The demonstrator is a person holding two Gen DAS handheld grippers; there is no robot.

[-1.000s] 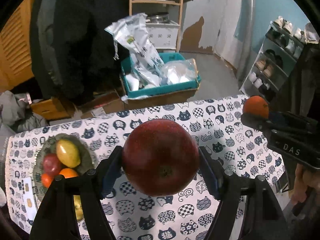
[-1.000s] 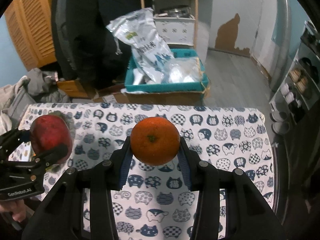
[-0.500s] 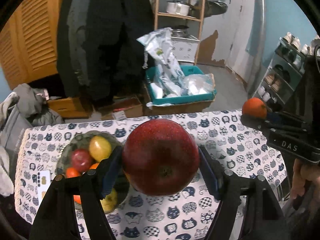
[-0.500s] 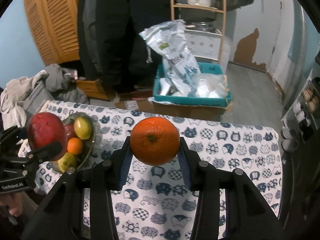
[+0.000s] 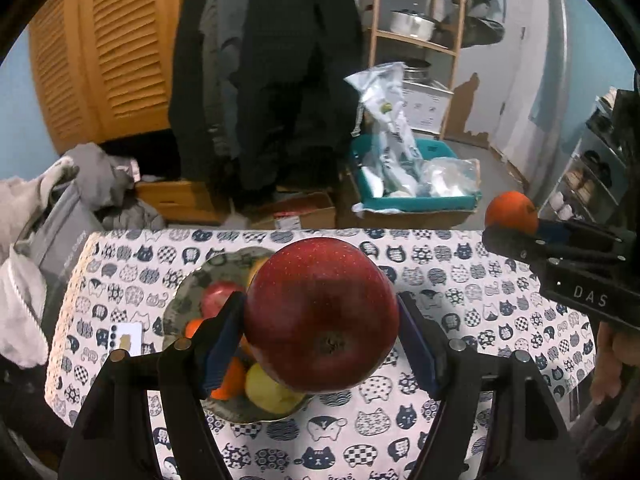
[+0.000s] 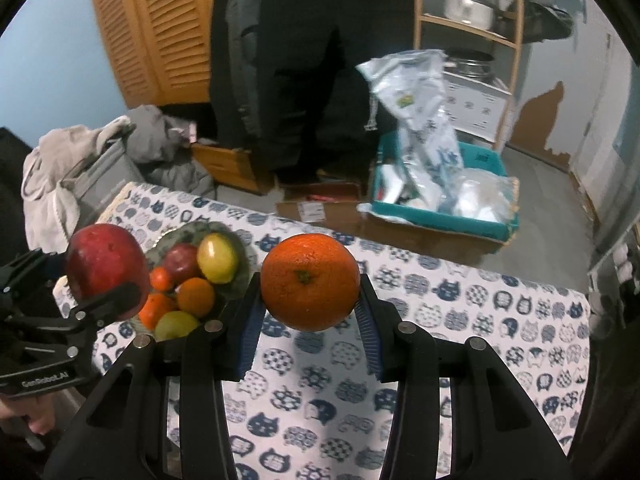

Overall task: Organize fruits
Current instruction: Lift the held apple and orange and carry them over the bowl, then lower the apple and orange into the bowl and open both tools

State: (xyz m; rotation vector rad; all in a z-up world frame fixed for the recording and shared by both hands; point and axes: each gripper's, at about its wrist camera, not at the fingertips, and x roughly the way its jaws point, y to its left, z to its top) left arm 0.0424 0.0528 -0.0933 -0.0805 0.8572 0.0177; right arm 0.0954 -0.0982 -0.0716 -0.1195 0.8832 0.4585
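The left gripper (image 5: 320, 334) grasps a red apple (image 5: 322, 316) at frame centre, over the fruit bowl (image 5: 188, 292). The right gripper (image 6: 310, 310) clamps an orange (image 6: 310, 282); next, both need lowering into the bowl.

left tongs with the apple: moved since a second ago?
Yes. The left tongs, shut on the red apple, have swung toward the fruit plate: in the left wrist view the plate slid from the frame's left edge to directly behind the apple.
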